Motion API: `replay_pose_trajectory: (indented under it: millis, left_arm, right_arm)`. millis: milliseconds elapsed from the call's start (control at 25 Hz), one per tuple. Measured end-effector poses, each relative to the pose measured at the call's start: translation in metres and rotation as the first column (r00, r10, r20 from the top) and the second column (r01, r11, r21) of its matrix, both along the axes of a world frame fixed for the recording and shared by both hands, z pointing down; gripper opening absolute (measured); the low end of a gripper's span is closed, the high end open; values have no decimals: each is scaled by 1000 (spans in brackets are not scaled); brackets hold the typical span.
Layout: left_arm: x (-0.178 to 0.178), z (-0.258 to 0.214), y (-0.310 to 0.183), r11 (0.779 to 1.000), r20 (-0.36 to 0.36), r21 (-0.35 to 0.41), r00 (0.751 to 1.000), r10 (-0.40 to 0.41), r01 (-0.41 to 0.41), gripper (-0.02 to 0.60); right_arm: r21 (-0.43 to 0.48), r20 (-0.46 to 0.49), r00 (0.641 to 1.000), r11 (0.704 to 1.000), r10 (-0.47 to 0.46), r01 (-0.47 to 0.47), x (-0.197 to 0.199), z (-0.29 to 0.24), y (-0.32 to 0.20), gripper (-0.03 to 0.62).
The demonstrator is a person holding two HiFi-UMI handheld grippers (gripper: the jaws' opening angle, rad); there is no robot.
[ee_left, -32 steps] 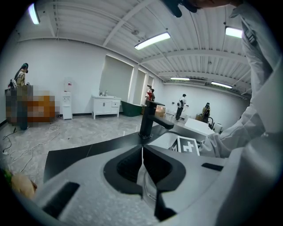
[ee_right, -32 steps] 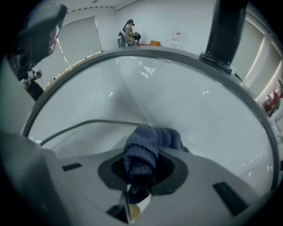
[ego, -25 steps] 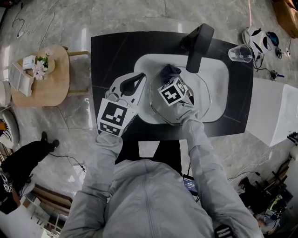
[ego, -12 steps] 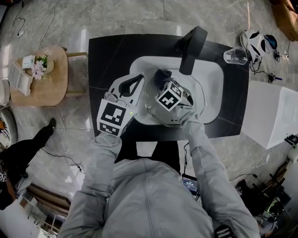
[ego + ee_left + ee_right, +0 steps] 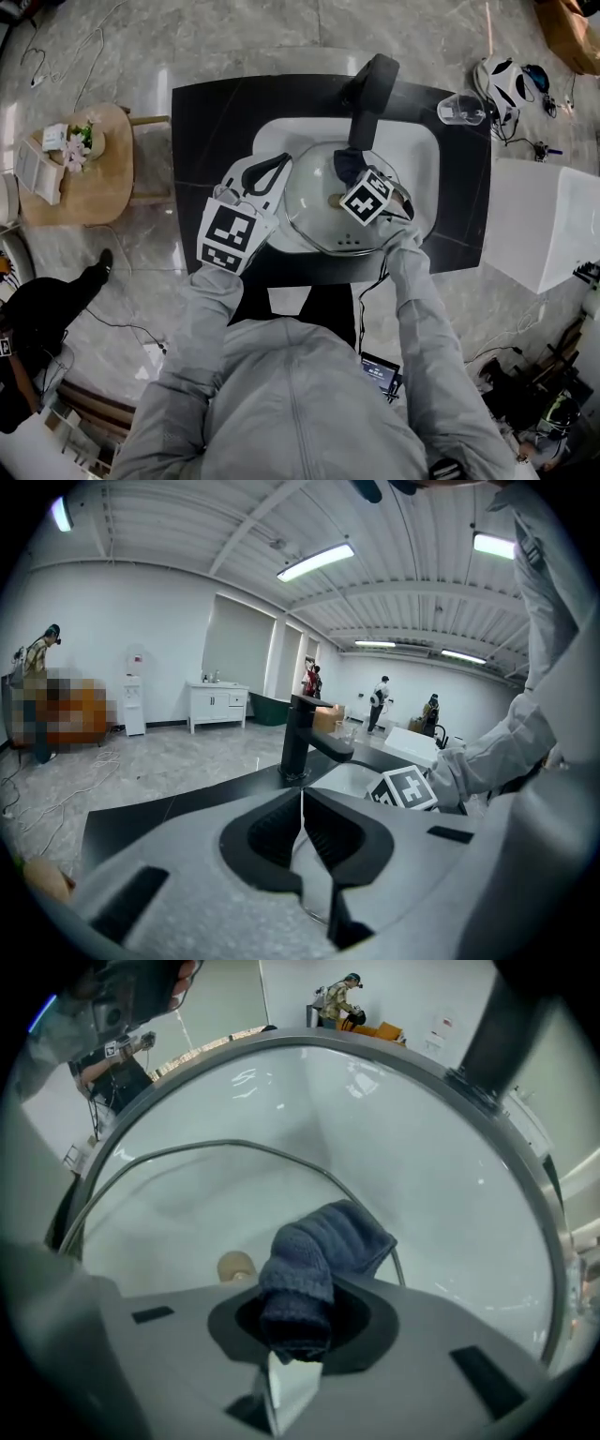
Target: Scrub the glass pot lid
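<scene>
Grey marble flooring surrounds a black counter (image 5: 211, 122) with a white sink (image 5: 427, 155) set into it, seen from above the person's head. A black faucet (image 5: 367, 94) rises just beyond both grippers, its spout reaching over the basin.

The glass pot lid (image 5: 309, 217) lies in the sink, directly under the two grippers. Whether it sits flat or slightly tilted cannot be told.

The left gripper (image 5: 281, 164) meets the lid at its left rim. In the left gripper view its jaws are drawn together with a thin edge of glass showing between them, and the rim curves away below. This grip looks meant to pin the lid so it cannot slide or spin while it is rubbed.

The right gripper (image 5: 359, 180) hangs over the far half of the lid. Its jaws are pinched on a bunched dark blue cloth (image 5: 314, 1260), which sticks out ahead of the jaws and lies against the glass. The lid's pale knob (image 5: 236, 1265) sits just to the left of those jaws, apart from the cloth. Holding the cloth by one end leaves a soft wad in front, so it seems fabric rather than plastic meets the glass.
</scene>
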State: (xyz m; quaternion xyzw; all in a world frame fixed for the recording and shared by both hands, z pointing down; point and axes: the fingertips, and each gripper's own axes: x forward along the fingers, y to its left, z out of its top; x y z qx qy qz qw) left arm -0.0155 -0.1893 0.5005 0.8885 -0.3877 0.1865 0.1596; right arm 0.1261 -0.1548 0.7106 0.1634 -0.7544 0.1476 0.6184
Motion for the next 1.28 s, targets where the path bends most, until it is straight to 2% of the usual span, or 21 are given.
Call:
replay_pose_trajectory:
  millis: [280, 520, 760, 960, 1040, 1160, 1280]
  left_arm:
    - [14, -3, 2, 998, 4, 4, 998, 56, -56, 29]
    - [17, -3, 7, 996, 16, 4, 996, 90, -90, 29]
    - [12, -7, 11, 996, 26, 12, 996, 90, -91, 29]
    - [3, -9, 17, 997, 30, 14, 997, 75, -75, 29]
    - [-1, -9, 20, 998, 31, 12, 997, 69, -69, 29]
    - [-6, -6, 24, 998, 35, 6, 997, 61, -62, 29]
    - [-8, -6, 28, 998, 37, 4, 998, 57, -57, 29]
  right_arm:
    - [21, -130, 991, 1000, 17, -14, 53, -8, 4, 81]
    - [47, -203, 979, 999, 18, -8, 69, -11, 10, 80]
    - [27, -144, 989, 999, 35, -31, 48, -12, 21, 77]
    - [-41, -26, 997, 996, 77, -78, 6, -13, 28, 78]
    - [-30, -44, 999, 999, 31, -32, -6, -12, 29, 78]
    - [-9, -128, 988, 997, -83, 83, -11, -8, 31, 77]
    - [-15, -109, 990, 996, -90, 89, -17, -9, 32, 77]
